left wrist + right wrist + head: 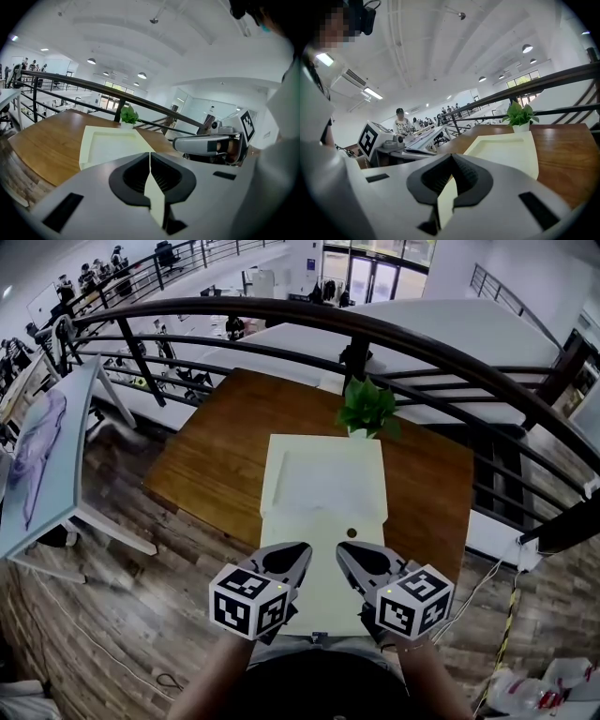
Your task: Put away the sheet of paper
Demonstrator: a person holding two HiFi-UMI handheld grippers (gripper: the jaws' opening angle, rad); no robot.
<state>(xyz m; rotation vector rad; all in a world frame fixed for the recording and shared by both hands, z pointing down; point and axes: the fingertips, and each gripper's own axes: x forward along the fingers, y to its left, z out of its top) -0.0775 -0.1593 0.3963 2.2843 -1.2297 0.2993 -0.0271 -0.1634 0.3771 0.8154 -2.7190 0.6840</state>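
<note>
A pale yellow folder (323,521) lies lengthwise on the brown wooden table (216,456). Its far half is a raised rectangle that holds a whitish sheet of paper (323,479). A small dark button (352,532) sits on its near half. My left gripper (292,557) and right gripper (352,557) are side by side at the folder's near end. In the left gripper view the jaws (150,159) are shut on a pale yellow edge (157,199). The right gripper's jaws (451,161) pinch the same kind of edge (445,201).
A small potted plant (367,409) stands at the far end of the folder. A dark curved railing (375,329) runs behind the table, with a drop beyond it. A white table (47,456) stands at the left. Cables and bags (534,690) lie on the floor at the right.
</note>
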